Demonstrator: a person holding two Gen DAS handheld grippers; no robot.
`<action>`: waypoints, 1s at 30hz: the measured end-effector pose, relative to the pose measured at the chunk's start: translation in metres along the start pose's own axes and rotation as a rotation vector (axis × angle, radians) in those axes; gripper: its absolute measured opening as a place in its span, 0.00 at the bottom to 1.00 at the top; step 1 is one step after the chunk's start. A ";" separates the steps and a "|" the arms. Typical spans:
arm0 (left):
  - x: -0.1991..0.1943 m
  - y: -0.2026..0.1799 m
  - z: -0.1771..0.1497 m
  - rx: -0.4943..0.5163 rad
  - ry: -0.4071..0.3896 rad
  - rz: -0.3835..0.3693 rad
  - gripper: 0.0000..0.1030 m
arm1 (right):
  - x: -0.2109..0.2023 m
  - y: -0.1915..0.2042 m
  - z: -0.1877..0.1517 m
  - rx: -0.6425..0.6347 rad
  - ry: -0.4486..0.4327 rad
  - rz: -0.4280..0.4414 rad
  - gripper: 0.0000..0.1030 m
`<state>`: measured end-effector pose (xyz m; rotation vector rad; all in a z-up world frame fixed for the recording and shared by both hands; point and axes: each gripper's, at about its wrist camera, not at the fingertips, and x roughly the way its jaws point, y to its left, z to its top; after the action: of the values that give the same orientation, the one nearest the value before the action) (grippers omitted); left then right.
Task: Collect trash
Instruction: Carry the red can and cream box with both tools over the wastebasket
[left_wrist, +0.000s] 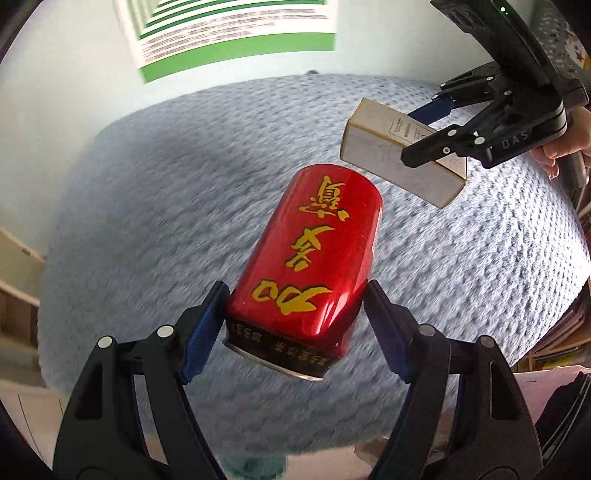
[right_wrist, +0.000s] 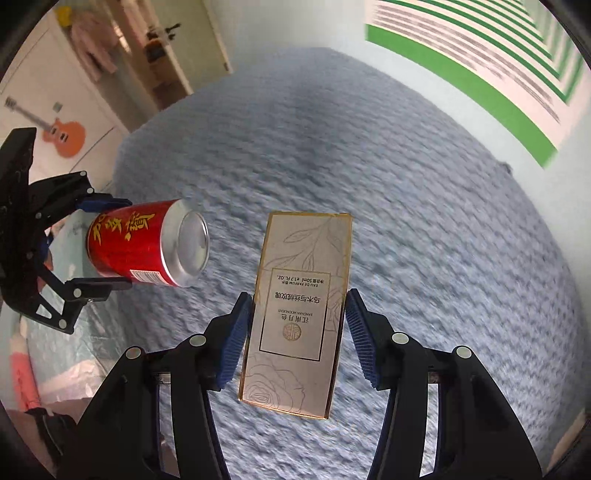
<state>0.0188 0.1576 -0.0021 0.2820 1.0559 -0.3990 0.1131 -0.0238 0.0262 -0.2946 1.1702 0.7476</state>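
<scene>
A red drink can (left_wrist: 314, 258) with yellow characters hangs in the air above a blue-grey textured bedspread (left_wrist: 166, 184), and my left gripper (left_wrist: 295, 317) is shut on its lower end, blue pads pressing both sides. The same can (right_wrist: 144, 243) shows at the left of the right wrist view, silver end facing the camera. My right gripper (right_wrist: 297, 332) is shut on a pale perfume box (right_wrist: 299, 314) with gold edging and flower line art. From the left wrist view that box (left_wrist: 391, 162) hangs at the upper right, clamped by the other gripper, with a hand (left_wrist: 565, 144) on its handle.
A green-and-white striped poster (left_wrist: 236, 37) hangs on the pale wall beyond the bed. Wooden furniture (left_wrist: 14, 280) stands at the left edge. Stacked books or papers (left_wrist: 561, 332) lie at the right. An orange guitar sticker (right_wrist: 62, 136) marks a white door.
</scene>
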 end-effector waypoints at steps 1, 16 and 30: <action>-0.003 0.005 -0.006 -0.018 0.001 0.012 0.70 | 0.004 0.011 0.007 -0.025 0.002 0.011 0.51; -0.091 0.107 -0.169 -0.407 0.008 0.235 0.70 | 0.058 0.215 0.099 -0.419 0.035 0.190 0.51; -0.154 0.135 -0.311 -0.705 0.032 0.381 0.70 | 0.100 0.387 0.120 -0.718 0.091 0.340 0.51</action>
<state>-0.2307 0.4343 -0.0067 -0.1453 1.0821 0.3269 -0.0396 0.3643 0.0448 -0.7415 1.0114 1.4623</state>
